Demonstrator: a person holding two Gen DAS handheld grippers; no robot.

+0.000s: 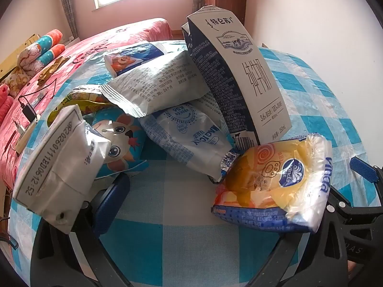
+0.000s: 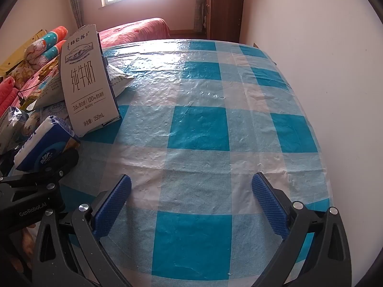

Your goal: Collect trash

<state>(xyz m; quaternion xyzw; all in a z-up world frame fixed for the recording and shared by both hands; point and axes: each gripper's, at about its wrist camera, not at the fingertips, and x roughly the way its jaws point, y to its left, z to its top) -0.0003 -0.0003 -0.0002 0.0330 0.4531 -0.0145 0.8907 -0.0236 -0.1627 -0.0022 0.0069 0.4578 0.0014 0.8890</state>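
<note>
On the blue-checked tablecloth (image 1: 191, 239) lies a heap of trash. An empty milk carton (image 1: 239, 76) leans at its top, with several crumpled wrappers below, among them a grey-white one (image 1: 155, 88) and a cartoon one (image 1: 119, 143). My left gripper (image 1: 191, 191) stands open right before the heap. A white wrapper (image 1: 57, 172) covers part of its left finger, and a tissue pack (image 1: 275, 184) hides its right fingertip. Nothing is pinched between the pads. My right gripper (image 2: 191, 191) hangs open over bare cloth, to the right of the carton (image 2: 83, 83) and the tissue pack (image 2: 45, 148).
A bed with a pink cover (image 1: 71, 55) runs along the table's left side, with rolled blankets (image 1: 40, 52) and a charger with cable (image 1: 28, 112) on it. A white wall (image 2: 335, 71) borders the table on the right. A wooden cabinet (image 2: 222, 7) stands at the back.
</note>
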